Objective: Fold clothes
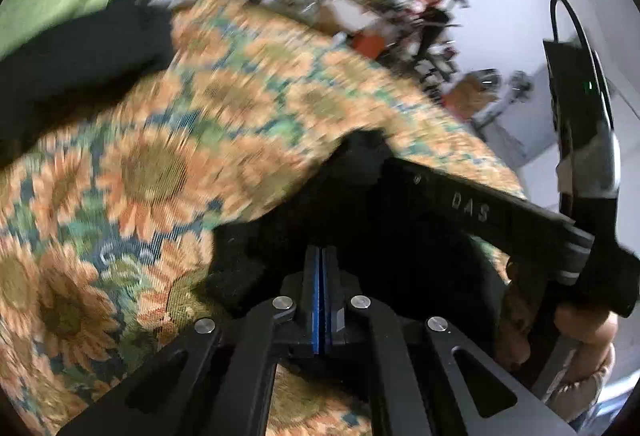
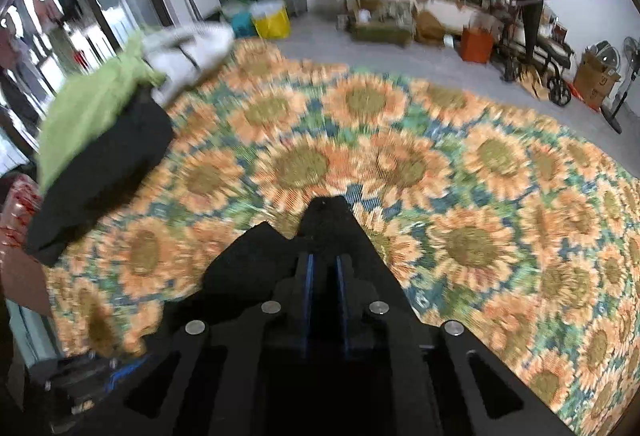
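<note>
Now both grippers hold one black garment over the sunflower-print cloth (image 2: 460, 163).
At the far left corner lie a green garment (image 2: 88, 111), a folded black one (image 2: 104, 163) and a white one (image 2: 188, 51). Left gripper (image 1: 322, 256) jaws are clenched on the black garment (image 1: 260, 260); right gripper (image 2: 325, 260) jaws pinch that dark, limp fabric too, a narrow gap showing. Probably mid-fold; next, lay it flat.

A black garment (image 2: 248, 276) hangs bunched under my hand-held grippers; green (image 2: 88, 111), black (image 2: 104, 171) and white (image 2: 188, 51) clothes lie piled far left.
</note>
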{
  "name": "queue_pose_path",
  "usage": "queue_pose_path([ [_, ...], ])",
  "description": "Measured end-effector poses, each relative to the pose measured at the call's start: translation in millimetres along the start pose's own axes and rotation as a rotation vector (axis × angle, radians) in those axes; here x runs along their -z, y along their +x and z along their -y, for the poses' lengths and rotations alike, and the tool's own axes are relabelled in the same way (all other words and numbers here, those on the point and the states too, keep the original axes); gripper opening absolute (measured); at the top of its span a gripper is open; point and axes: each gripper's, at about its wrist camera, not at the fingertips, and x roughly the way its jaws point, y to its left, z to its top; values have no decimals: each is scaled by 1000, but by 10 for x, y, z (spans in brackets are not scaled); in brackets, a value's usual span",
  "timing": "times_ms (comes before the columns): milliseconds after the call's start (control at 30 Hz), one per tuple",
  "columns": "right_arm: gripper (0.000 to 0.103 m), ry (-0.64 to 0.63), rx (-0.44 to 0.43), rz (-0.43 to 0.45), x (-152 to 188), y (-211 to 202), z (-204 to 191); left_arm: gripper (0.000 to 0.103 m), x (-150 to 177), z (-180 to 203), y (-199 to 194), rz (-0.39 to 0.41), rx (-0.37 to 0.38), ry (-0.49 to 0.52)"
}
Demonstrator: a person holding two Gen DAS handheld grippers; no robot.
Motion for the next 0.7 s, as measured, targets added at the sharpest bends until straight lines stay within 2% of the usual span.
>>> queue_pose_path([
  [100, 15, -29, -2, 1, 117, -189, 10, 3, 40, 205, -61, -20, 56, 76],
  [167, 15, -43, 10, -19, 181, -202, 26, 3, 101, 287, 33, -59, 53, 93],
  [267, 11, -22, 36, -74, 246, -1, 108, 3, 256, 300, 231, -109, -2, 110],
  [367, 9, 35, 22, -77, 219, 85, 180, 3, 345, 237, 182, -84, 2, 107],
  [467, 8, 41, 48, -81, 148, 152, 172, 3, 403, 258, 141, -71, -25, 120],
  [600, 8, 55, 38, -41, 173, 68, 220, 3, 394, 293, 90, -54, -49, 101],
  [700, 18, 61, 32, 36, 305, -252, 228, 3, 352, 423, -109, 7, 3, 121],
])
